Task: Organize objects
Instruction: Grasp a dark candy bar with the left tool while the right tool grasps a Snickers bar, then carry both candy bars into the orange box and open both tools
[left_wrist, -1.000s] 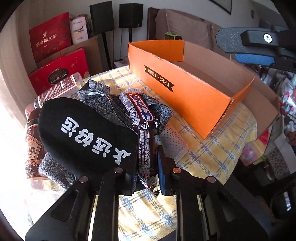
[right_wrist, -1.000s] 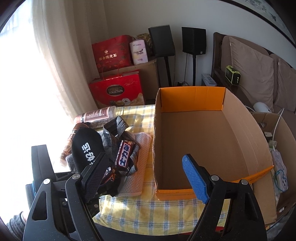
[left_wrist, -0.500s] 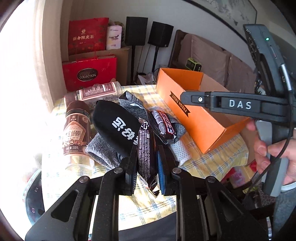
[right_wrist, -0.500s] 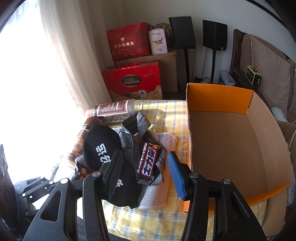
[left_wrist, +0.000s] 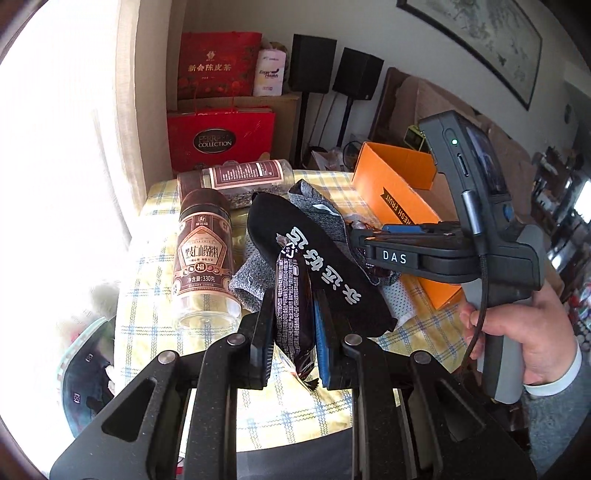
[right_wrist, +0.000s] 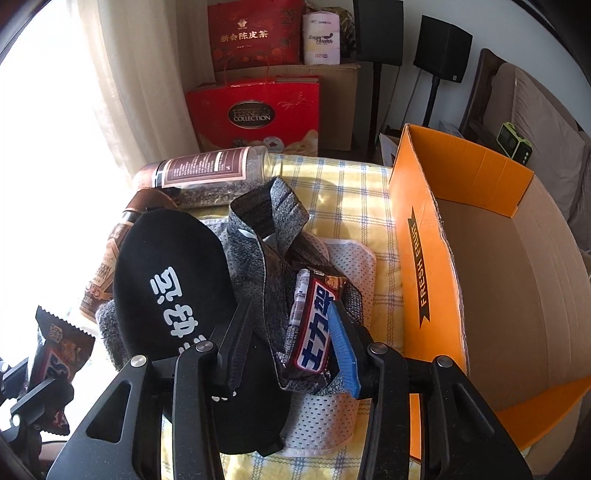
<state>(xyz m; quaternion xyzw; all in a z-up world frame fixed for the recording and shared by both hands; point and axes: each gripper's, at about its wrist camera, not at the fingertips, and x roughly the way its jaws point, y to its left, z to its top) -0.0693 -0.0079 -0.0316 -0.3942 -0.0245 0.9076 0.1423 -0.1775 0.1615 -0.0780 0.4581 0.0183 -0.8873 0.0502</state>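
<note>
Left wrist view: left gripper (left_wrist: 294, 331) low centre, pinching dark snack bar (left_wrist: 291, 314).
Right wrist view: right gripper (right_wrist: 291, 343) closing around second candy bar (right_wrist: 314, 332), lower centre, on grey sock (right_wrist: 258, 266).

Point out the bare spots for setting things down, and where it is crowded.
Free: the orange box, its cardboard floor bare, and the checked tablecloth strip between box and grey sock. Crowded: black sock, jars, white mesh cloth.

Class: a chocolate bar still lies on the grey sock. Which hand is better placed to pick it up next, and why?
Right. The right gripper already straddles the chocolate bar, jaws closing; the left gripper is full, shut on another wrapped bar.
</note>
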